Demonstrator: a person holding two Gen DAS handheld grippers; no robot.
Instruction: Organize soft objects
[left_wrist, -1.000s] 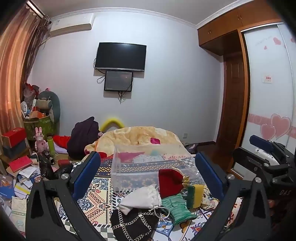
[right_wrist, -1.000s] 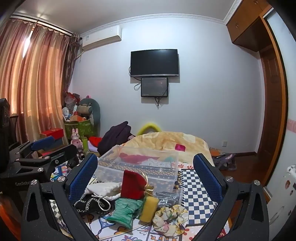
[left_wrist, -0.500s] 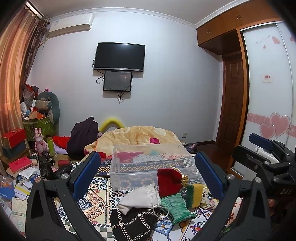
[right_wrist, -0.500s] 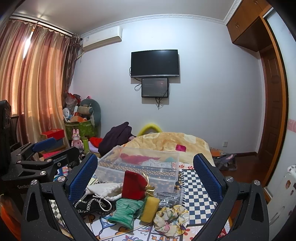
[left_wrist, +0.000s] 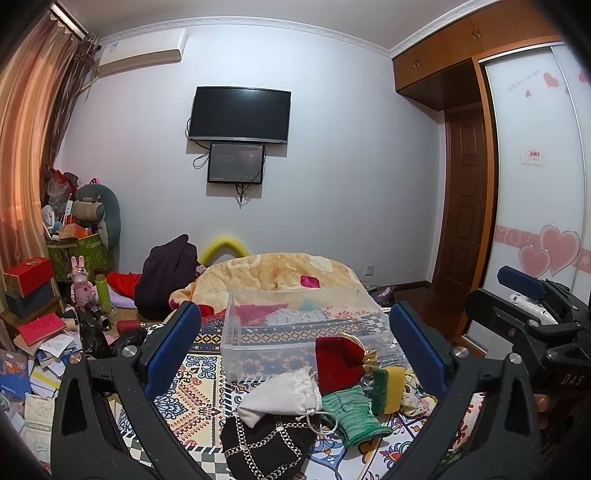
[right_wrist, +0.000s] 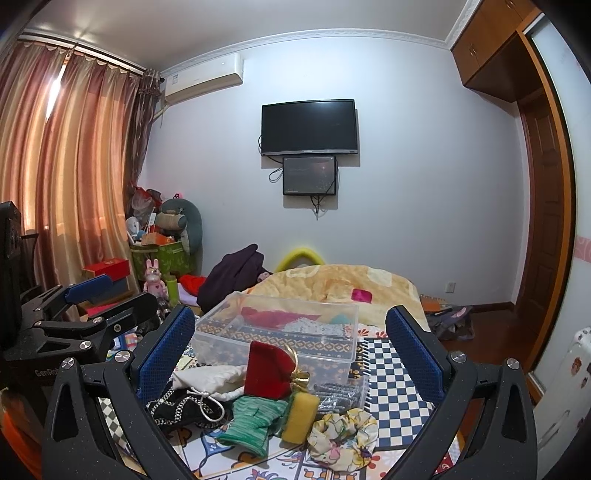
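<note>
A bedroom with a pale wall (left_wrist: 332, 184), a black TV (left_wrist: 238, 113) on it and curtains (right_wrist: 66, 184). The bed (right_wrist: 332, 284) wears a patterned cover (left_wrist: 192, 391). On it sits a clear plastic box (left_wrist: 295, 332). In front lie a red pouch (right_wrist: 267, 371), white bag (left_wrist: 280, 395), green knit piece (right_wrist: 255, 421), yellow sponge (right_wrist: 301, 415) and flowery scrunchie (right_wrist: 343, 435). The left gripper (left_wrist: 295, 347) and right gripper (right_wrist: 290, 350) both have jaws wide apart, holding nothing.

Home bedroom — bed w/ blanket (left_wrist: 273, 275), wall TV (left_wrist: 238, 113), wardrobe (left_wrist: 535, 177).
</note>
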